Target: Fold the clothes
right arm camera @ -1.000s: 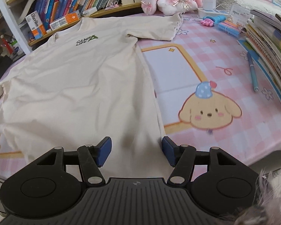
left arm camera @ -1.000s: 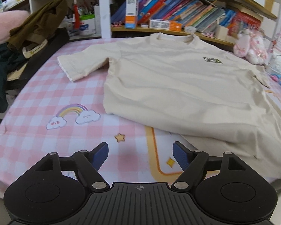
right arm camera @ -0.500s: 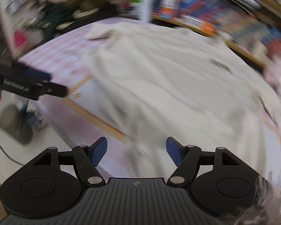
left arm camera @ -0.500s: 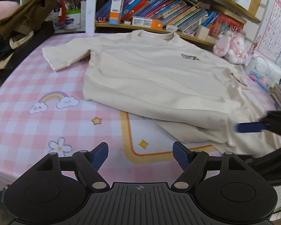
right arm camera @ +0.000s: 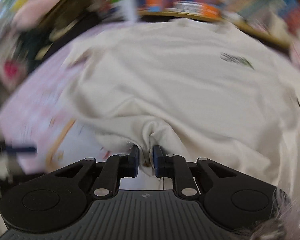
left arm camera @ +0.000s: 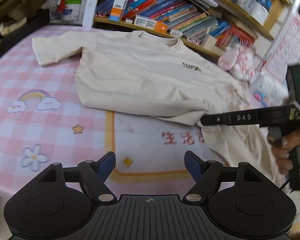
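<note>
A cream T-shirt [left arm camera: 142, 80] with a small green chest logo lies face up on the pink checked table mat [left arm camera: 30, 92], collar towards the bookshelf. My right gripper [right arm camera: 146, 158] is shut on the shirt's bottom hem [right arm camera: 148, 140], which bunches between its blue pads. In the left wrist view the right gripper [left arm camera: 202, 120] comes in from the right and pinches the hem. My left gripper [left arm camera: 150, 164] is open and empty, above the mat in front of the shirt.
A bookshelf [left arm camera: 170, 20] full of books runs along the back of the table. A pink plush toy [left arm camera: 238, 64] sits at the back right. Dark clothes [left arm camera: 8, 10] are piled at the back left. The right wrist view is motion-blurred.
My right gripper swung to the shirt's bottom hem and closed on it, lifting a bunch of cloth. My left gripper stayed open and drifted slightly to the right.
</note>
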The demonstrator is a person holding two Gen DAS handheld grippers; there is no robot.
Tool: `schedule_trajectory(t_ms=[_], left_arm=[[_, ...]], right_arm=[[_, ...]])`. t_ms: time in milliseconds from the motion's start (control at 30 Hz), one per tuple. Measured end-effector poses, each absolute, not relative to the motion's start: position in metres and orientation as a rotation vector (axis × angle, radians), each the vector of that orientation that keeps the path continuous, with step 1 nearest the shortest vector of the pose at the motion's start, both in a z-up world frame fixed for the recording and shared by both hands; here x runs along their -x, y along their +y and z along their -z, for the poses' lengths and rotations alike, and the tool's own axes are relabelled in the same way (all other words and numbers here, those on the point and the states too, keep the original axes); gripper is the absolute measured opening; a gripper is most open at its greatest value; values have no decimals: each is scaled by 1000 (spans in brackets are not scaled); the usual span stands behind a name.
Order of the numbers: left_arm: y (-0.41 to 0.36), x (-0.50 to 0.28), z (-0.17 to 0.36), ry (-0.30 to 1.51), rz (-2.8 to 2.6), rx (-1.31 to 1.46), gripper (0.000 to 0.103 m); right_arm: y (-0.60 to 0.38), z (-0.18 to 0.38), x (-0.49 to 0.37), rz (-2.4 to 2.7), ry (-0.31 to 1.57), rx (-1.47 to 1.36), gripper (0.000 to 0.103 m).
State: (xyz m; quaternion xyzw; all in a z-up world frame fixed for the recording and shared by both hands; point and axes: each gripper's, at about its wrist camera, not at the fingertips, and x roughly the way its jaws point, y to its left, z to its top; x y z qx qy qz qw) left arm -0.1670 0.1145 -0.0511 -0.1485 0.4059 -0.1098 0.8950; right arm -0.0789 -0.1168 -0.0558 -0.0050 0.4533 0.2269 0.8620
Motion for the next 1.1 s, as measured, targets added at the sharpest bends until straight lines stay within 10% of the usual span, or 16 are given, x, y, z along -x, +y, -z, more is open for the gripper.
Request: schedule_trajectory(t_ms=[700, 800, 867, 1100], left_arm=[[10, 109, 47, 632, 107, -385, 75], [1, 102, 50, 614, 79, -433, 50], [2, 100, 51, 636, 78, -438, 13], [34, 151, 12, 577, 57, -443, 4]], right_arm=[[-183, 4, 49, -865, 984, -467, 11], [-180, 3, 46, -895, 999, -460, 11], [-179, 3, 46, -904, 1001, -447, 11], [-187, 4, 48, -868, 988, -434, 11]])
